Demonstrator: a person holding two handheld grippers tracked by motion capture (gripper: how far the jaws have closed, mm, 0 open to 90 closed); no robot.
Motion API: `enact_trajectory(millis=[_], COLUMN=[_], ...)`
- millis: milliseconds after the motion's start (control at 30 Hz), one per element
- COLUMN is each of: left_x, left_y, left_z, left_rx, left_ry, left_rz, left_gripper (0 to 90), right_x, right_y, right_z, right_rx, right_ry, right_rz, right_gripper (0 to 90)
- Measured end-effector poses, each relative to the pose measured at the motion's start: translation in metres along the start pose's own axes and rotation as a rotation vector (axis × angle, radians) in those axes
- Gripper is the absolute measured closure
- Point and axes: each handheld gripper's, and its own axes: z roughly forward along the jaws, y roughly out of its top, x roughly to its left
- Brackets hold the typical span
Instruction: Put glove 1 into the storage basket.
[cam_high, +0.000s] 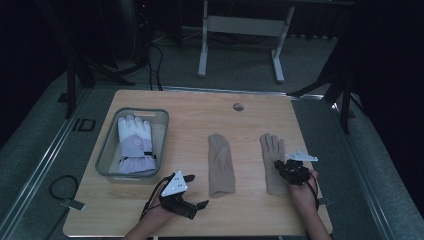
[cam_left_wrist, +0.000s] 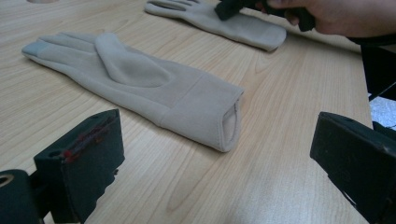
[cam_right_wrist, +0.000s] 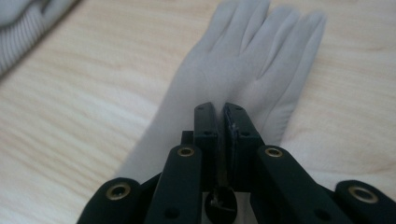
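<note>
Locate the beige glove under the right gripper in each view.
High view: right-hand glove, right of centre, right gripper on it.
Left gripper view: top, far glove, gripper above it.
Right gripper view: centre, fingers up, beyond the closed jaws.
Shared landmark: the right gripper.

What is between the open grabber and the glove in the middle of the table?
Nothing visible. The left gripper has its jaws wide apart, and bare table runs from them to the cuff of the middle glove. The right gripper is over at the other glove.
</note>
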Motion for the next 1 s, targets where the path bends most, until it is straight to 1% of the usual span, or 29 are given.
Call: enact_trajectory(millis=[67,133,167,233,267,300,333,367,467,533,600,667,700,767,800,833,933,1000], left_x=[0.0,0.001,0.001,0.001,0.001,0.001,0.001,0.001,0.001,0.001,0.001,0.001,0.002,0.002,0.002,0.002,0.002,0.001], left_y=[0.0,0.0,0.0,0.0,0.0,0.0,0.0,0.0,0.0,0.001,0.001,0.001,0.001,0.001,0.001,0.001,0.001,0.001], left_z=[0.0,-0.001,-0.001,-0.002,-0.002,-0.002,-0.002,-0.002,-0.003,-0.003,-0.003,-0.004,-0.004,-0.005,-0.005,-0.005,-0.006,-0.006], left_rx=[-0.002,-0.003,-0.004,-0.004,-0.004,-0.003,-0.003,-0.005,-0.007,-0.01,-0.01,-0.01,-0.01,-0.01,-0.011,-0.011,-0.014,-0.011], left_ry=[0.001,0.002,0.003,0.003,0.004,0.005,0.005,0.006,0.007,0.006,0.007,0.008,0.009,0.01,0.012,0.014,0.018,0.025], left_rz=[-0.003,-0.002,-0.003,-0.002,-0.002,-0.002,-0.002,-0.002,-0.002,-0.003,-0.002,-0.002,-0.001,-0.001,0.0,0.0,0.005,0.017], left_gripper=[2.8,2.8,2.8,2.8,2.8,2.8,2.8,2.8,2.8,2.8,2.8,2.8,2.8,2.8,2.8,2.8,2.8,2.8], right_x=[0.005,0.012,0.015,0.023,0.027,0.031,0.035,0.039,0.049,0.057,0.066,0.075,0.082,0.091,0.099,0.104,0.12,0.128], right_y=[0.007,0.015,0.019,0.026,0.03,0.033,0.036,0.039,0.048,0.054,0.06,0.065,0.068,0.072,0.075,0.076,0.08,0.082], right_z=[-0.004,-0.007,-0.009,-0.011,-0.012,-0.012,-0.012,-0.013,-0.013,-0.013,-0.012,-0.011,-0.01,-0.009,-0.007,-0.006,-0.002,0.001], right_rx=[-0.014,-0.024,-0.033,-0.044,-0.047,-0.054,-0.06,-0.066,-0.079,-0.084,-0.092,-0.102,-0.106,-0.11,-0.109,-0.109,-0.108,-0.105], right_ry=[-0.002,-0.012,-0.008,-0.007,0.005,0.011,-0.002,-0.003,0.012,0.032,0.041,0.067,0.072,0.093,0.099,0.1,0.124,0.155], right_rz=[0.033,0.037,0.047,0.047,0.058,0.059,0.055,0.053,0.076,0.083,0.074,0.079,0.069,0.073,0.064,0.056,0.056,0.082], right_gripper=[84.4,84.4,84.4,84.4,84.4,84.4,84.4,84.4,84.4,84.4,84.3,84.4,84.3,84.3,84.3,84.3,84.3,84.2])
